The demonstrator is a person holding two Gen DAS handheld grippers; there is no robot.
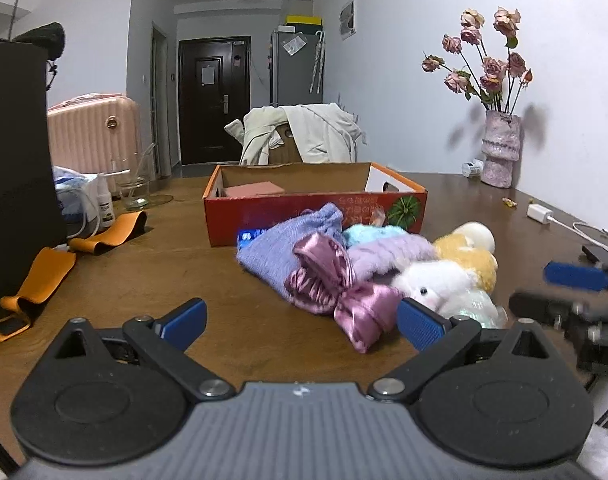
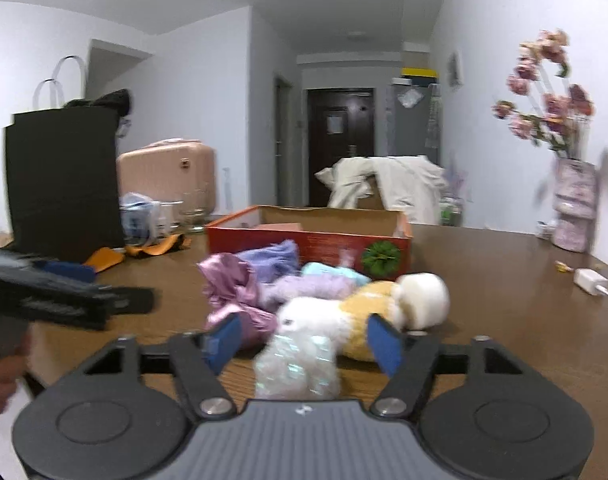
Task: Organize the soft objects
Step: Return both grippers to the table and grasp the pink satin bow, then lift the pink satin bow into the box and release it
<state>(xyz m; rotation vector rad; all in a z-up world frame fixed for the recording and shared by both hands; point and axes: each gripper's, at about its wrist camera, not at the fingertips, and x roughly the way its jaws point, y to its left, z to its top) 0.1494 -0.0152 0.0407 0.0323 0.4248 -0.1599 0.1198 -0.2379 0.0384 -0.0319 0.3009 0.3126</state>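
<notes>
Since the soft toys (image 2: pixel 344 304) are heaped before the orange carton (image 2: pixel 308 240), the right gripper (image 2: pixel 304 344) is set part-open around the white plush (image 2: pixel 316 320); the left gripper (image 1: pixel 299 320) is held wide, empty.

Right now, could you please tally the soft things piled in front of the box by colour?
Purple or lilac: 2, the knit cloth and the fluffy piece
Pink: 1, the satin bow
Light blue: 1, the fluffy piece
Yellow and cream: 1, the plush toy
White: 1, the plush toy
Total: 6
</notes>
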